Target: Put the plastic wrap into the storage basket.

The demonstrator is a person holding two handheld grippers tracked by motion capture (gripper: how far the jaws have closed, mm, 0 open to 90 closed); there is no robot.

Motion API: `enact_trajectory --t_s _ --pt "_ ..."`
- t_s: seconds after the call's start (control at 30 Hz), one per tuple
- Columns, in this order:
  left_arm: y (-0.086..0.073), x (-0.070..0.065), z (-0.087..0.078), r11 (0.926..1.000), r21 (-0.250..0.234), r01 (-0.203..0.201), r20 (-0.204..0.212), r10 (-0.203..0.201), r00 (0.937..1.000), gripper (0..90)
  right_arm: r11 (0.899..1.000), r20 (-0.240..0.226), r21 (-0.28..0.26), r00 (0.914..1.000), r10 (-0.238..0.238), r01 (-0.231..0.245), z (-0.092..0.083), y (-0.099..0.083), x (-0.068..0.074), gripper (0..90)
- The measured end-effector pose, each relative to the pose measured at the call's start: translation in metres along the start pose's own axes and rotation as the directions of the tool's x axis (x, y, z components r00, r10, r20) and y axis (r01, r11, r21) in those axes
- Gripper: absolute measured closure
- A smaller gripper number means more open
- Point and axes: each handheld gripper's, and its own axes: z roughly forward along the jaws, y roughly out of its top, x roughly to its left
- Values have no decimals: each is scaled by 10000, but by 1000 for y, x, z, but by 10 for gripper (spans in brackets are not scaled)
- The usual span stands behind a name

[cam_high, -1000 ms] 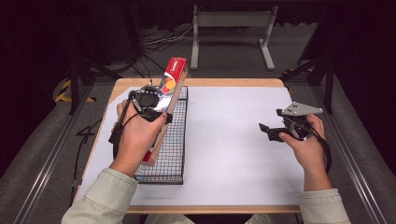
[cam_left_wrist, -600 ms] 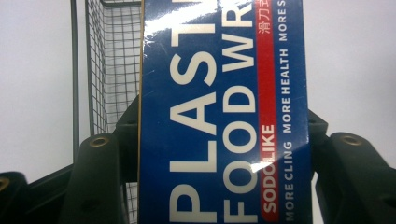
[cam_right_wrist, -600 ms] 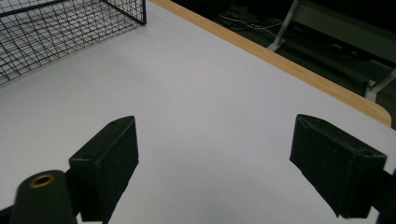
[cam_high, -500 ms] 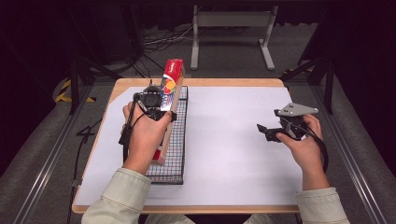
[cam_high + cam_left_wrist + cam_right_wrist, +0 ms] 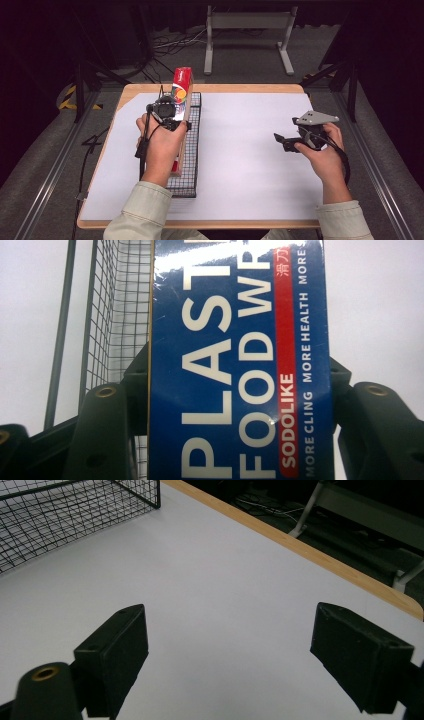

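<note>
The long plastic food wrap box [image 5: 240,365] is clamped between the jaws of the left tool [image 5: 167,112], tilted with its far end raised above the wire basket [image 5: 192,150] at the table's [image 5: 250,165] left. The right tool [image 5: 286,141] is held open and empty, well apart at the right.

A grey metal stand [image 5: 248,30] and cables [image 5: 172,42] sit beyond the table.
</note>
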Motion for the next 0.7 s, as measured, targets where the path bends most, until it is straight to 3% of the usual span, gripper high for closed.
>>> enact_trajectory --t_s 0.4,0.7 --pt "-9 6 31 9982 564 220 -191 -210 9996 400 10000 -57 77 10000 -54 54 3 -2 1 155" --pt "-15 8 46 9956 924 149 -476 -106 9988 399 9999 -100 125 9999 -62 64 4 -3 1 155"
